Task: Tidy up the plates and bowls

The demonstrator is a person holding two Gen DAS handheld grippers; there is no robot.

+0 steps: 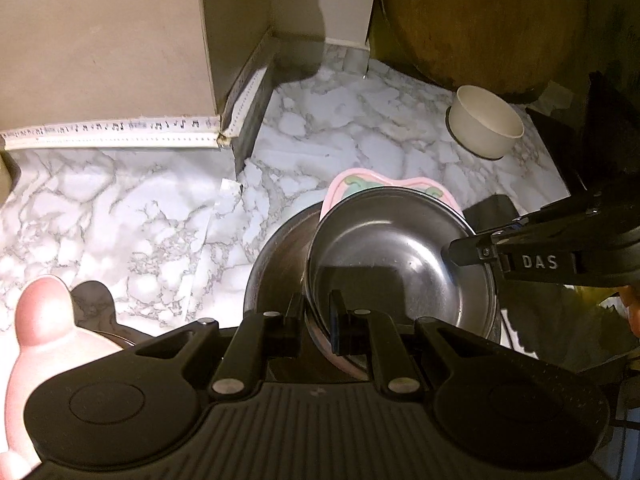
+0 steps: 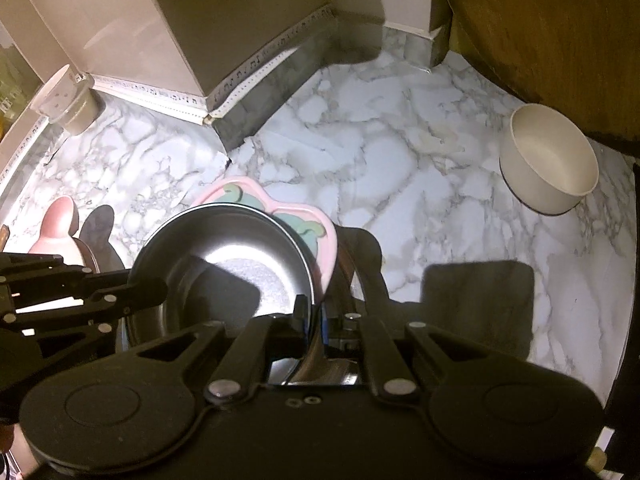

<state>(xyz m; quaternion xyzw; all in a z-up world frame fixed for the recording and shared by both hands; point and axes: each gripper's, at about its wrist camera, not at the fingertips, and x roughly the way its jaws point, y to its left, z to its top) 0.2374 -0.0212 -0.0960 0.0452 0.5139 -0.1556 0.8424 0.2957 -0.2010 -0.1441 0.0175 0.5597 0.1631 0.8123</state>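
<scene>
Marble-patterned countertop: left gripper and right gripper each pinch opposite rims of the round stainless-steel bowl, held above the pink shaped plate — lower level, release both sides together, nest squarely.

Both grippers point steeply down. The left gripper has its fingers closed tight, one on each side of a thin rim. The right gripper is the same, its fingers pressed together on an edge. The two stand near each other, from opposite sides.
</scene>
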